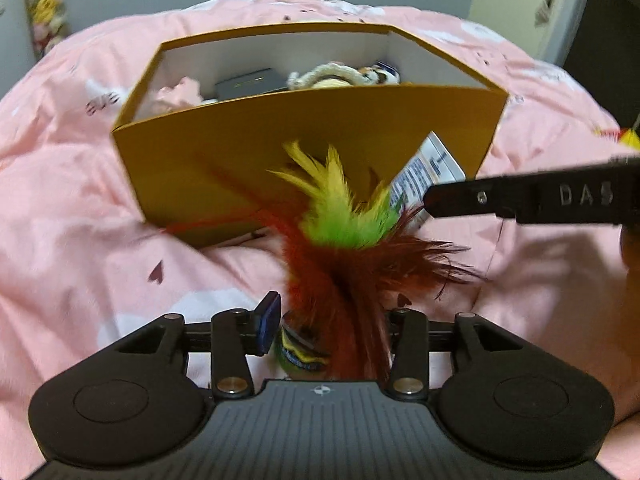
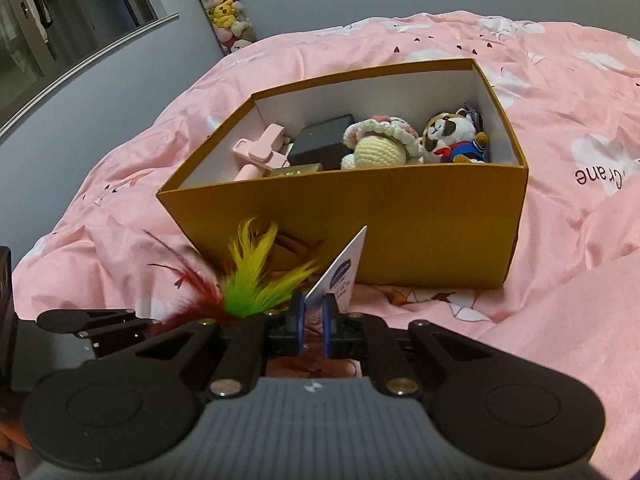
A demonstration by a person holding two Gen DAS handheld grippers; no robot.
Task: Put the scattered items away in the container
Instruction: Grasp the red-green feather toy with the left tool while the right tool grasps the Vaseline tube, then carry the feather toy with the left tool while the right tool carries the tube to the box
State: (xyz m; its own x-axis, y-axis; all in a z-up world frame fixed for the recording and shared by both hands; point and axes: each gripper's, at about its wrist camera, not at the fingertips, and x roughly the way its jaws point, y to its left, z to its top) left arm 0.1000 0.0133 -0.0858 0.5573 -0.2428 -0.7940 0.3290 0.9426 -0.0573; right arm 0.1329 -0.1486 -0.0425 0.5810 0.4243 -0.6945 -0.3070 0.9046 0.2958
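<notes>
A bed with a pink printed duvet [image 2: 560,92] fills both views, rumpled into soft folds. On it stands an open mustard-yellow cardboard box [image 2: 400,224] with white inner walls. Inside the box lie a pink clip-like gadget [image 2: 262,148], a small black box [image 2: 320,142], a crocheted cream doll with a pink frilled hat [image 2: 380,146] and a brown-and-white plush dog [image 2: 448,136] in a blue outfit at the right end.

Just in front of the box's near wall, outside it, is a feather toy [image 1: 340,216] with yellow, green and dark red plumes; its round striped base [image 1: 300,348] sits low between the left tool's fingers. The left tool [image 1: 324,320] stands spread, its blue pad [image 1: 269,322] clear of the base; whether the far finger touches the feathers I cannot tell.

The right tool [image 2: 314,312] is pressed together, pinching a small white printed card tag [image 2: 340,272] that rises tilted above its blue pads [image 2: 298,320]. In the left wrist view this tag [image 1: 424,172] lies against the feathers, before the box wall.
</notes>
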